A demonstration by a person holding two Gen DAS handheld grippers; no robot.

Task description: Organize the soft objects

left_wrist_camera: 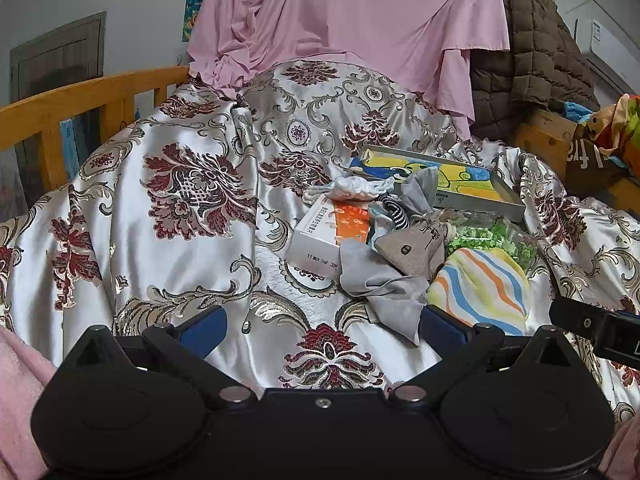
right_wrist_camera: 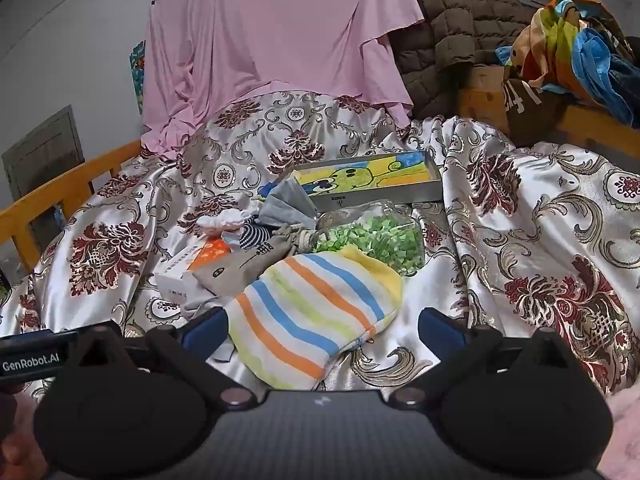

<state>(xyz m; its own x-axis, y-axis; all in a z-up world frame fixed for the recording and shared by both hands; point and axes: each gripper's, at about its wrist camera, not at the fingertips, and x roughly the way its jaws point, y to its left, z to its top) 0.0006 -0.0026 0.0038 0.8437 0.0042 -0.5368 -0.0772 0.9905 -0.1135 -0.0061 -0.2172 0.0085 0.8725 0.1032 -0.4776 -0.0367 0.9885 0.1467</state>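
My left gripper point(left_wrist_camera: 323, 326) is matte black: two broad rounded plates, angular link arms, round silver pivot pins and one small screw on the centre bar. Its fingers point(left_wrist_camera: 204, 330) carry dark blue pads. My right gripper point(right_wrist_camera: 322, 326) has the same black plates, silver pins and blue-padded fingers point(right_wrist_camera: 442, 330), but its centre body shows a grey woven, carbon-like texture with a small pale mark. Fuzzy pink sleeve point(left_wrist_camera: 18, 396) fabric shows at the lower corners of both views.
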